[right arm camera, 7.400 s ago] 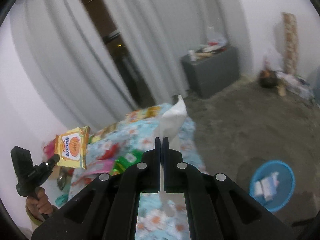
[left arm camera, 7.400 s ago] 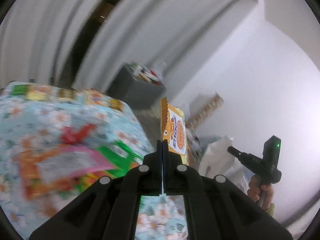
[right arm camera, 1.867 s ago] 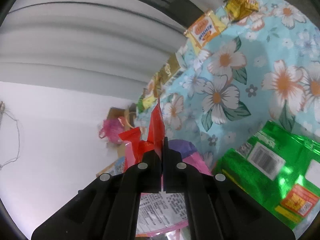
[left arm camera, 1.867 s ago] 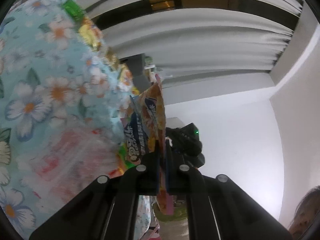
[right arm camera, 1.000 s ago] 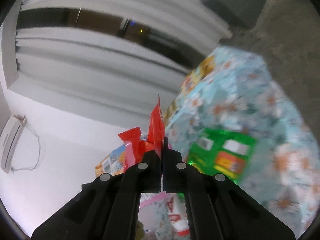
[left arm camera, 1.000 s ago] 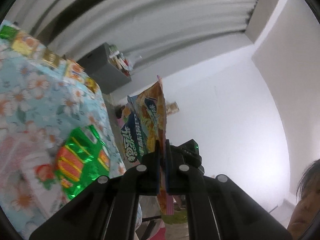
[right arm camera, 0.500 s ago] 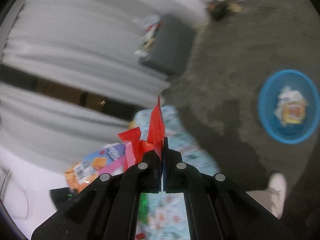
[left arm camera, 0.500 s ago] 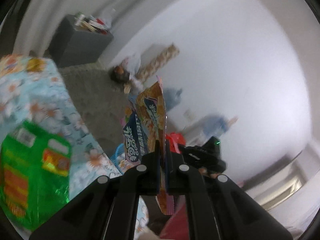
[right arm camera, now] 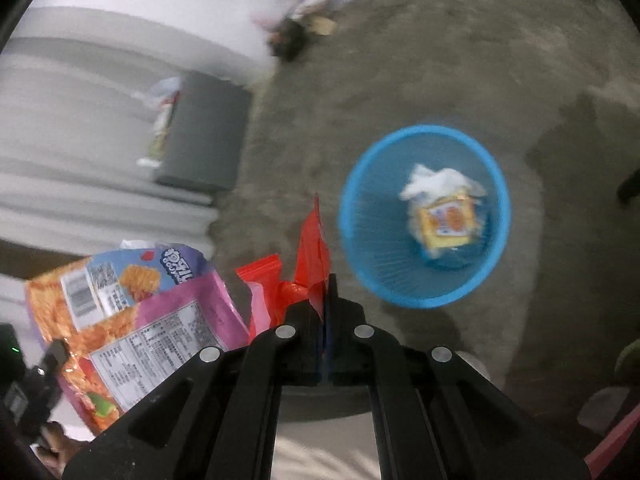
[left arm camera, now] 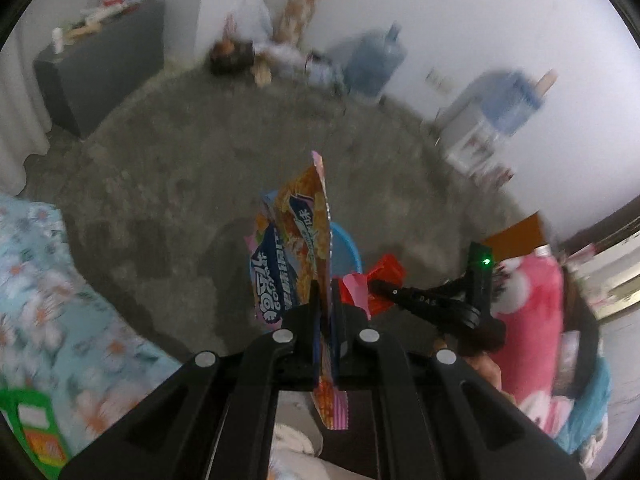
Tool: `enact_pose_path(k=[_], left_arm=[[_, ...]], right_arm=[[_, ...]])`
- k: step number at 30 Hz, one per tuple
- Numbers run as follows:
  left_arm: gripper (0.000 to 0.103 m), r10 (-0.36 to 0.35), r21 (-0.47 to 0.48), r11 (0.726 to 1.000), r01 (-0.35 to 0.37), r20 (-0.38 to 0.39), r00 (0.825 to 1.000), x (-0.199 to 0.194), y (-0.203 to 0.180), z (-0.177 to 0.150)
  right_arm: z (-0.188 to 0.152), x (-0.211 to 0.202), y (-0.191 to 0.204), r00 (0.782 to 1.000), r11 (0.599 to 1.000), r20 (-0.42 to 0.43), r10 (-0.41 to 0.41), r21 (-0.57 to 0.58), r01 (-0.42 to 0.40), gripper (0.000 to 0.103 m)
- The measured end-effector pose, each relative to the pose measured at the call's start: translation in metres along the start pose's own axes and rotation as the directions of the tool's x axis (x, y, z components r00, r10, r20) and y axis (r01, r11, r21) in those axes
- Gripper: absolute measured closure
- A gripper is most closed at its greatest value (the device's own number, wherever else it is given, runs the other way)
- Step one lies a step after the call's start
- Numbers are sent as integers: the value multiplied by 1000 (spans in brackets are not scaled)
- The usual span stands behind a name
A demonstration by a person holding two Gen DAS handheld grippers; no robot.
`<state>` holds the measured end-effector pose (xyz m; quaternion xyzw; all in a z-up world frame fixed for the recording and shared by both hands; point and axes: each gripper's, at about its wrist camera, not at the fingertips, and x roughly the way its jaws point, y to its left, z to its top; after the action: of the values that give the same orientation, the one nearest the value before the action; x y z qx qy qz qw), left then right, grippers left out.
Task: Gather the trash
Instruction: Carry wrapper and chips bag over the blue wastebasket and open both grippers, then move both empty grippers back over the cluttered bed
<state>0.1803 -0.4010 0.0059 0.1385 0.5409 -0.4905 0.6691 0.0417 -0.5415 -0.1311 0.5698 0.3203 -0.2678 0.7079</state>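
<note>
My left gripper (left arm camera: 326, 286) is shut on an orange and blue snack bag (left arm camera: 296, 240) that stands edge-on above the fingers. My right gripper (right arm camera: 325, 280) is shut on a red and pink wrapper (right arm camera: 310, 252). The right wrist view looks down on a blue trash basket (right arm camera: 472, 292) on the floor, ahead and to the right of the fingers; a white crumpled piece and a yellow packet (right arm camera: 448, 216) lie in it. The left gripper's snack bag (right arm camera: 132, 312) hangs at the lower left there. In the left wrist view the basket (left arm camera: 346, 248) shows behind the bag, with the right gripper (left arm camera: 376, 286) and its red wrapper (left arm camera: 384, 276) beside it.
A flower-patterned tablecloth (left arm camera: 52, 304) with a green packet (left arm camera: 28, 428) is at the lower left. Bare concrete floor (left arm camera: 200, 168) surrounds the basket. A grey cabinet (left arm camera: 100, 60), water jugs (left arm camera: 376, 60) and clutter line the far wall. A person's pink sleeve (left arm camera: 532, 312) is on the right.
Both grippers swung away from the table and tipped down toward the floor, each still gripping its wrapper. The blue basket came into view and is now closer under the right gripper.
</note>
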Motion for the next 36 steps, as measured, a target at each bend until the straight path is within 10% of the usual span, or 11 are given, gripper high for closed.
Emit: enact_pose_path(k=[8,9,11,14,27,36], left_arm=[[97,133,44,991,-127,-190,973,150,-39,38],[92,150,59,988,-141,-200,968,163,-45,40],[51,167,82,985,-152,-249,954,197,-49,39],[46,194,28,981,-194,-274,942,215,-39,36],[36,109,-146,980,-132,-154,982,121,-4,37],[27,86,-139,987,-80,36,996,-6,11,-12]], right_arm=[[31,41,-50,998,996,-36,-59,63,62,97],[35,51,-57,997,995,-43,-62,74,65,88],[39,64,-70,996,992,-64,-70,96,76,52],[40,83,-97,981,975,-105,-161,137,175,49],[34,17,-114,983,973,22,-183,148,178,42],[16,-34,-41,975,984,140,-174,-19,178,41]])
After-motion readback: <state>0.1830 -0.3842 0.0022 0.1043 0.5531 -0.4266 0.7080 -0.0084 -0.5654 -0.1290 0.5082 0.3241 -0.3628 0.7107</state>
